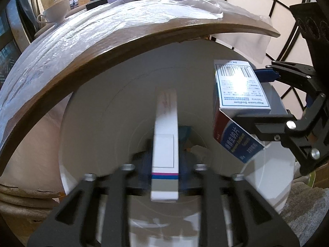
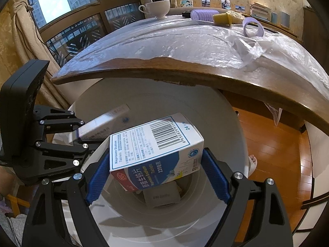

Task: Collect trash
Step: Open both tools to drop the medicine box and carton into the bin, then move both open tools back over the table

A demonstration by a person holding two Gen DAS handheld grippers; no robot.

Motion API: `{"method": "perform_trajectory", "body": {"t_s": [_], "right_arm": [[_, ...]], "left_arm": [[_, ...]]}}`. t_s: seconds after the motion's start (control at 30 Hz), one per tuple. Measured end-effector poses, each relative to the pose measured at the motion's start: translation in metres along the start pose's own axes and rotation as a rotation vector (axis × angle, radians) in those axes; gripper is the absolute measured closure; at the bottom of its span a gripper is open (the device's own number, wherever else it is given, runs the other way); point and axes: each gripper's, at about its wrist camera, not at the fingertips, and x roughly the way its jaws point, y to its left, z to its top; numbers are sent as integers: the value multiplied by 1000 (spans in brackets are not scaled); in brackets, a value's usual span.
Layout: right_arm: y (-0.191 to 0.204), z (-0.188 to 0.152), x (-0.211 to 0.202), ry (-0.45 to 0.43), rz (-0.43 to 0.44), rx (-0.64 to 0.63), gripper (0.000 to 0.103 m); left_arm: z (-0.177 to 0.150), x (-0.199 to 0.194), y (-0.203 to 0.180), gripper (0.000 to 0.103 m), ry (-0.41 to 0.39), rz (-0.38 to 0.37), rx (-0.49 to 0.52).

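A white trash bin (image 1: 115,111) stands below the table edge, with both grippers over its mouth. My left gripper (image 1: 165,164) is blurred, and a slim white box (image 1: 165,140) with pink and blue stripes stands between its fingers; the pads sit clear of its sides. The right wrist view shows that left gripper (image 2: 79,132) at the left with the slim box (image 2: 102,121) sticking out. My right gripper (image 2: 156,164) grips a blue and white medicine box (image 2: 152,144), tilted, with a blue pad against each end. From the left wrist, the right gripper (image 1: 257,96) and medicine box (image 1: 238,90) are at the right.
The bin (image 2: 222,127) holds a few small boxes (image 2: 162,195) at its bottom. Above it, the plastic-covered wooden table (image 2: 226,76) carries purple hair rollers (image 2: 203,14), a yellow cone (image 2: 223,18), a white cup (image 2: 158,8) and a crumpled bag (image 2: 246,47). A person's foot (image 2: 251,162) rests on the wooden floor.
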Motion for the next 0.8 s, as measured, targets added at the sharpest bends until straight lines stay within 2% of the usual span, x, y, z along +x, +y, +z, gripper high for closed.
{"method": "perform_trajectory", "body": {"t_s": [0.03,0.1,0.23,0.33,0.4,0.47,0.53,0.6,0.7,0.8], "right_arm": [[0,0,0,0,-2,4,16],[-2,-1,0,-7,-2,17,11],[-8,1,-6,-28,28,45,11],[-11,3,-22,-93,37,46,9],[-12,7,-41,-167,39,32,6],[-12,13,-59,-242,27,14,4],[-14,25,-77,-320,-29,-9,4],[-19,39,-88,-387,-117,-18,4],[-34,67,-91,-431,-202,-6,4],[-56,94,-83,-408,-221,48,4]], "left_arm": [[0,-2,1,42,-12,1,-4],[1,-4,1,41,-19,-6,-5],[3,-10,2,39,-36,2,-7],[4,-22,3,37,-71,-12,-15],[8,-39,5,34,-116,-53,-16],[13,-64,6,21,-203,-94,-2],[22,-91,9,6,-319,-74,17],[34,-108,14,3,-403,-40,26],[59,-111,27,3,-435,13,17],[90,-101,46,2,-426,22,-3]]}}
